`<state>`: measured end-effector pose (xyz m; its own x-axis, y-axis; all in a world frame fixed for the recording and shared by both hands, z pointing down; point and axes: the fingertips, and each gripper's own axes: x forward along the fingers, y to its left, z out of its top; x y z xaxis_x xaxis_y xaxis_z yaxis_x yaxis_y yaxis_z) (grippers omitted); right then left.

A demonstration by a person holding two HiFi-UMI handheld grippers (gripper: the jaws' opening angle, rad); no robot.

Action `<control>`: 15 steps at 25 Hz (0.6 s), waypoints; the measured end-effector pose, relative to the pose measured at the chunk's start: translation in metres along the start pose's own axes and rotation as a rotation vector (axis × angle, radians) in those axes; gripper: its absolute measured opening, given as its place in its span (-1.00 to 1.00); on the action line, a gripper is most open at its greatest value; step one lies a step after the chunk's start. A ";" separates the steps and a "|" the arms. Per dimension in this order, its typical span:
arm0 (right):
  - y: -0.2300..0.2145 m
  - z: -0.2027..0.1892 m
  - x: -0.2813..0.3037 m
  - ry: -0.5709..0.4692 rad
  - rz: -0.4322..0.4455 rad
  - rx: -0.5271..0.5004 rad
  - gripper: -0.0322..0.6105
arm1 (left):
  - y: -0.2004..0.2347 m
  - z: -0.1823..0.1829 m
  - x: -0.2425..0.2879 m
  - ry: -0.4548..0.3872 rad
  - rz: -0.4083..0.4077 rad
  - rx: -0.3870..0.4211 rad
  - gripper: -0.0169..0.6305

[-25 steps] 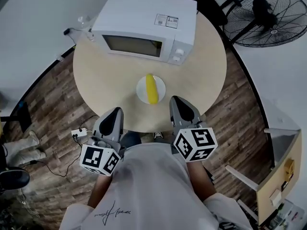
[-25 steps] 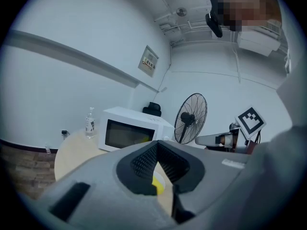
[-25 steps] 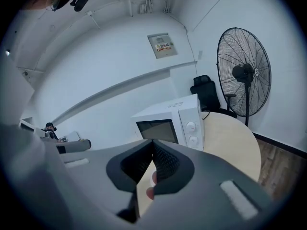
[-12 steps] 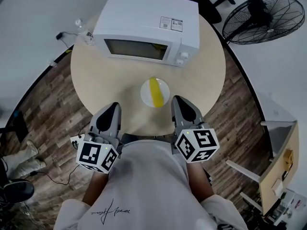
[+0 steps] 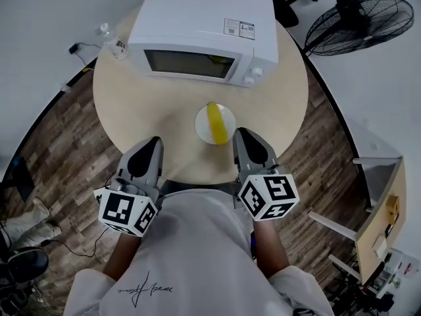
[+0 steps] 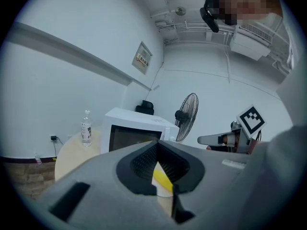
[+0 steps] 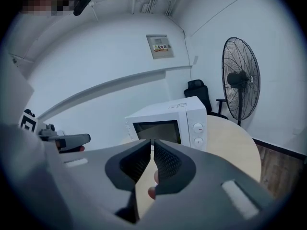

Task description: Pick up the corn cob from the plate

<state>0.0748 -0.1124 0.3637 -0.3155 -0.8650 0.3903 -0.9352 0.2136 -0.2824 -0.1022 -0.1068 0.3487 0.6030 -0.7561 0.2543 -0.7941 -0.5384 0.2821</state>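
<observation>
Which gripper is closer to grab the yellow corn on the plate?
Probably the right gripper: it sits just beside the white round plate holding the yellow corn cob, and its empty jaws have just been opening. The left gripper is farther away, jaws shut.

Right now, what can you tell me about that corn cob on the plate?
The corn cob is a long, plain yellow cylinder with no husk showing; its kernels are too small to make out. It lies flat and slantwise across a small round white plate, its near end reaching about to the rim. The plate stands on the round pale wooden table, just in front of the white microwave oven. Only the plate touches the cob; nothing holds it.
</observation>
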 end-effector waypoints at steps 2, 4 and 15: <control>0.001 -0.003 0.004 0.008 -0.005 -0.004 -0.79 | 0.002 0.000 -0.001 0.003 -0.010 0.003 -0.95; 0.000 -0.004 0.007 0.011 -0.013 -0.006 -0.79 | 0.003 -0.001 -0.001 0.006 -0.012 0.035 -0.95; -0.003 -0.017 0.020 0.041 -0.025 -0.017 -0.76 | -0.006 -0.009 -0.006 0.027 -0.062 0.073 -0.95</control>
<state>0.0684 -0.1230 0.3872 -0.2981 -0.8506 0.4331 -0.9454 0.2004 -0.2571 -0.1003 -0.0953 0.3533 0.6520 -0.7109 0.2637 -0.7582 -0.6101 0.2301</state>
